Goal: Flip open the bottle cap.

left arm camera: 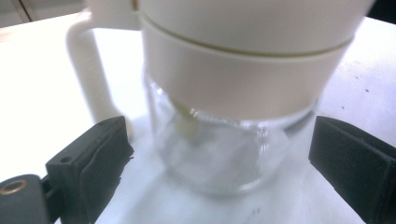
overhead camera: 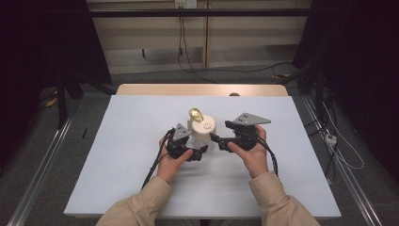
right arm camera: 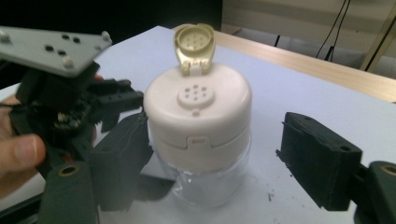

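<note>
Standing mid-table on the white sheet (overhead camera: pixel 117 155) is a small clear jar (right arm camera: pixel 210 179) w/ a cream cap (right arm camera: pixel 198 116). The yellowish flip lid (right arm camera: pixel 194 46) is already up, so the shaker holes on top are exposed. Jar sits upright, roughly in the centre of the table, just ahead of the person's hands.

Left gripper (left arm camera: pixel 215 154): jaws apart, one either side of the glass body, below the cap. From the left gripper view there's a gap on both sides, so no clamp yet; pads look near but not touching, as far as I can tell. In the high view that gripper (overhead camera: pixel 194 151) sits at the jar's near-left side.

Right gripper (right arm camera: pixel 215 163): jaws also apart, straddling the jar approx. at cap height. The left-hand pad in that view looks v. close to the cap, maybe brushing it – can't tell for sure. The other pad is clearly off it. High view has it (overhead camera: pixel 214 139) coming in from the right.

Progress, my read: flip lid opened = done. Both grippers are lined up around the jar but neither has a hold. Left to do, prob.: close one on the glass to steady it, then either work the cap w/ the other or lift & tip the jar. Jar looks empty or nearly so; glass is blurry, hard to say.
</note>
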Demonstrator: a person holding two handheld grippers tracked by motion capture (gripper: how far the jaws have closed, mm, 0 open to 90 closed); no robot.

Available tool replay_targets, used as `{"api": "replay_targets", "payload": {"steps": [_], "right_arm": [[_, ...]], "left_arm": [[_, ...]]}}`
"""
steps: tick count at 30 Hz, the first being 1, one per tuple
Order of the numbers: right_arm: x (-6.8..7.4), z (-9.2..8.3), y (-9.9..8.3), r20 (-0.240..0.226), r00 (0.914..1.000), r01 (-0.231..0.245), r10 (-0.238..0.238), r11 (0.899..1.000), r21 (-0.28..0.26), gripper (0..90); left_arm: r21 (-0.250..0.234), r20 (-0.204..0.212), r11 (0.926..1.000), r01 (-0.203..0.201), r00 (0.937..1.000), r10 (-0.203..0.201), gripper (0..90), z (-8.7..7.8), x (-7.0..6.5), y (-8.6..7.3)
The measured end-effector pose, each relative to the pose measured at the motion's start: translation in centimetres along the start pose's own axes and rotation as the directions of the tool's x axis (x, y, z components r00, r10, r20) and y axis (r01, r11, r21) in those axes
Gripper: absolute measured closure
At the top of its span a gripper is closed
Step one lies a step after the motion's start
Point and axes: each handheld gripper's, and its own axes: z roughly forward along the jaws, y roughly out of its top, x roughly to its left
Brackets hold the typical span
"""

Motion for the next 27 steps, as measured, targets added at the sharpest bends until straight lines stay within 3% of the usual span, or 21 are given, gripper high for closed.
{"api": "replay_targets", "payload": {"steps": [9,27], "right_arm": [[-0.4,-0.9,-1.8,-0.010,0.9999,-0.003,0.003,1.000,0.021,21.8],[-1.4,-3.6,-6.2,-0.010,0.9993,-0.035,0.035,0.998,0.048,20.9]], "left_arm": [[-0.007,-0.001,0.9999,-0.009,1.0000,0.009,5.1,-3.0,1.1,-0.5],[-0.025,-0.035,0.9995,0.022,0.9991,-0.023,5.2,-8.7,3.9,-3.1]]}}
